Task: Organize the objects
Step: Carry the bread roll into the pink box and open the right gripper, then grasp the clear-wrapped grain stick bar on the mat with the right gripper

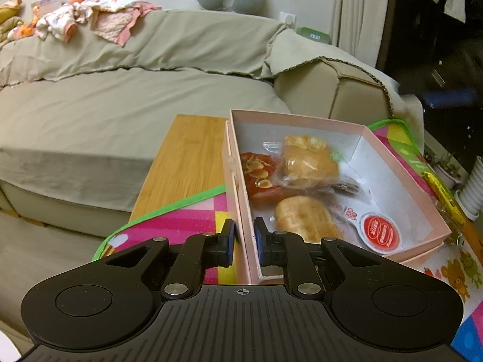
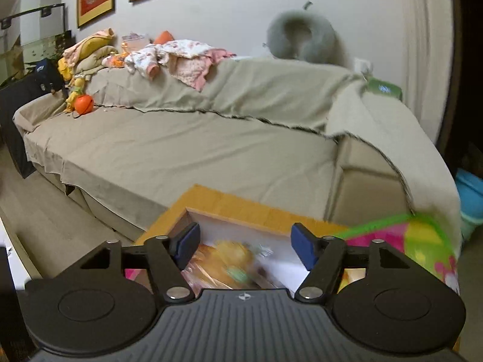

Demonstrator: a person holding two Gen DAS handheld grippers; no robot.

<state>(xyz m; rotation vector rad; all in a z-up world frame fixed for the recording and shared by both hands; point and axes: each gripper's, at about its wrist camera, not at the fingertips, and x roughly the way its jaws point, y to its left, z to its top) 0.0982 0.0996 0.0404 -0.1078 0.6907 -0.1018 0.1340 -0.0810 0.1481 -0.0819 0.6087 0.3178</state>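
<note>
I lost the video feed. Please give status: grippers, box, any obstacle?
Left gripper shut on pink box wall. Right gripper open, empty, above box. Packaged buns inside. No obstacle seen.

At the bottom of the frame the right gripper (image 2: 245,242) has its jaws wide apart, and nothing is pressed between the blue pads (image 2: 189,242). Between and below them lies a blurred bread bag (image 2: 223,267) inside a pink box (image 2: 241,221) with a white inner wall. The box stands on a wooden table (image 2: 229,200). A colourful mat (image 2: 416,241) with a green edge is at the lower right. Behind is a sofa (image 2: 187,150) under a beige cover. On its back, clothes (image 2: 169,55) lie at the upper left and a grey neck pillow (image 2: 302,39) at the upper centre. An orange ball (image 2: 83,103) sits at the left.
</note>
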